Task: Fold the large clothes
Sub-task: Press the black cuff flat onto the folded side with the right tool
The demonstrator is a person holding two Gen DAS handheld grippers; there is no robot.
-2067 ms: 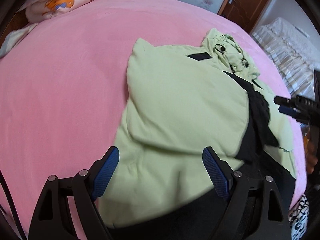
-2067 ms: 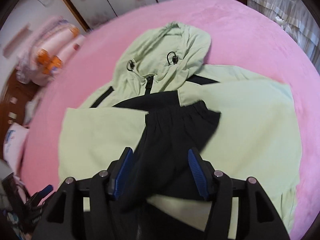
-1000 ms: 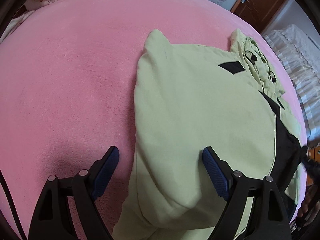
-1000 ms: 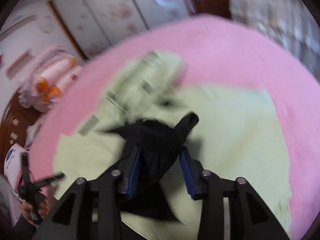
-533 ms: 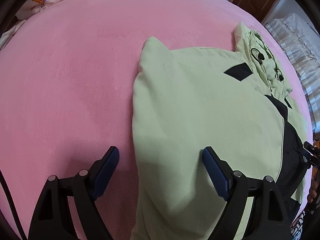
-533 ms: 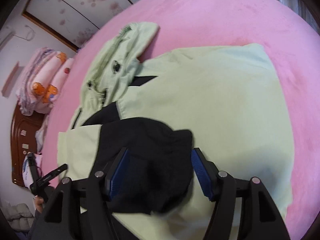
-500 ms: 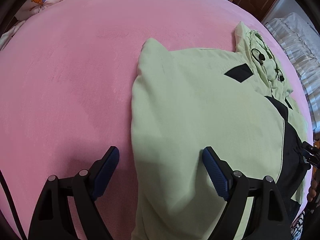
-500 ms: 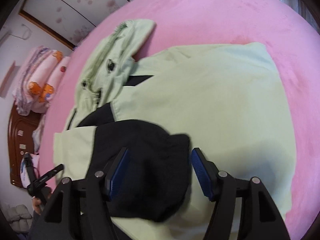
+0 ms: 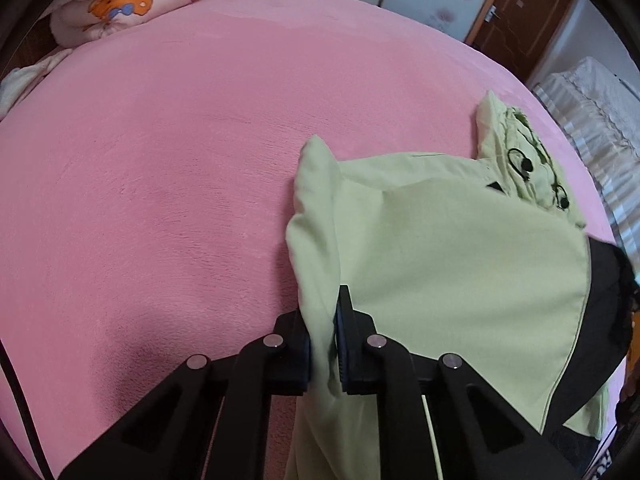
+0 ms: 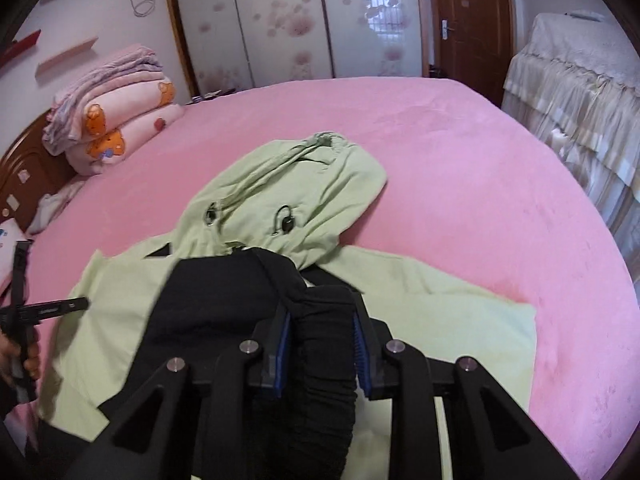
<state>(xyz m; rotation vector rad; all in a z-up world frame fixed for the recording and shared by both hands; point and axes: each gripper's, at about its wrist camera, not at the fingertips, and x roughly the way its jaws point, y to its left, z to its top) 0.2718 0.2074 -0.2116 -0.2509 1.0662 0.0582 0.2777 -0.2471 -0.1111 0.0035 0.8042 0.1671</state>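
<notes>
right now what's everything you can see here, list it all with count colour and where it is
hooded jacket: one, light green with black panels, spread on the bed, hood toward the wardrobe
black cuff: one, black, bunched between the right gripper's pads
bed cover: one, pink, under the jacket
folded quilts: a stack, pink with orange bears, by the headboard
headboard: one, brown wood, far left
wardrobe doors: white, floral, back wall
door: one, brown
left gripper: black, closing on the jacket's green edge
right gripper: black, blue pads, closing on the cuff
</notes>
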